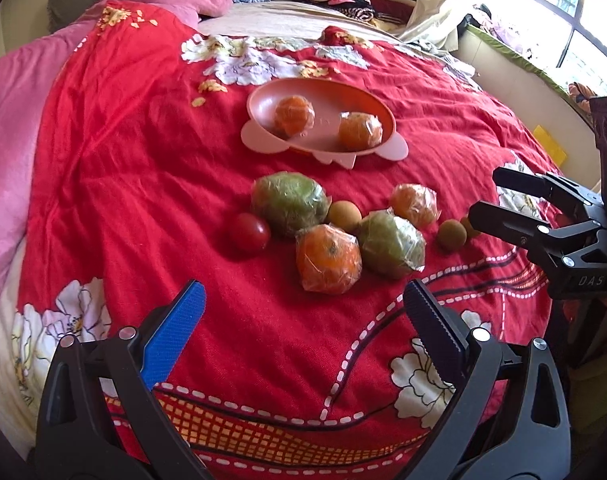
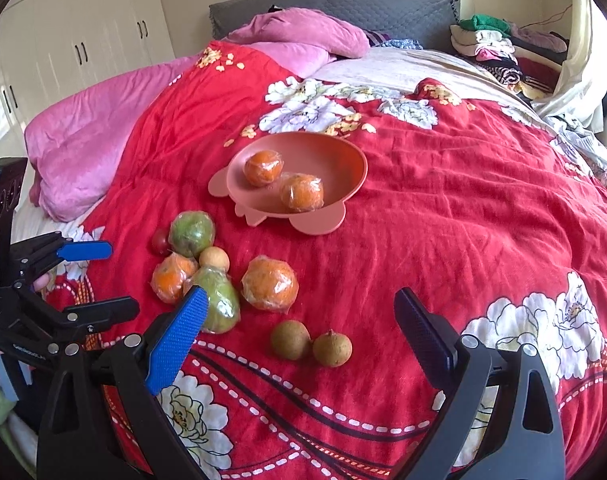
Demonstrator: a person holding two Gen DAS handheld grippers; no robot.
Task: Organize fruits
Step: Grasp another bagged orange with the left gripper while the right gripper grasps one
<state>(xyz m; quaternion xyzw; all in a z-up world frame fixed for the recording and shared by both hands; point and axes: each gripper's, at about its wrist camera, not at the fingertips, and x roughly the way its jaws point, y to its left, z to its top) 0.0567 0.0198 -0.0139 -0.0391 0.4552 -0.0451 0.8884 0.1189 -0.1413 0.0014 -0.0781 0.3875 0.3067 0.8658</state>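
A pink plate [image 1: 263,98] [image 2: 343,160] on the red bedspread holds two wrapped oranges [image 1: 294,115] [image 2: 302,193]. In front of it lie a cluster of fruit: two wrapped green fruits [image 1: 289,203] [image 2: 192,233], two wrapped oranges [image 1: 328,259] [image 2: 269,283], a red tomato [image 1: 250,232] [image 2: 160,241] and three small brown round fruits [image 1: 450,234] [image 2: 290,339]. My left gripper [image 1: 303,300] is open and empty, just short of the cluster; it also shows at the left of the right wrist view [image 2: 107,280]. My right gripper [image 2: 299,308] is open and empty above the two brown fruits, and shows at the right of the left wrist view [image 1: 483,194].
The fruit lies on a red flowered bedspread [image 1: 143,160] [image 2: 463,220] over a bed. Pink quilts [image 1: 7,120] [image 2: 87,140] are heaped at the left. A pile of folded clothes [image 2: 495,52] sits at the far right by the window. White wardrobes [image 2: 63,40] stand behind.
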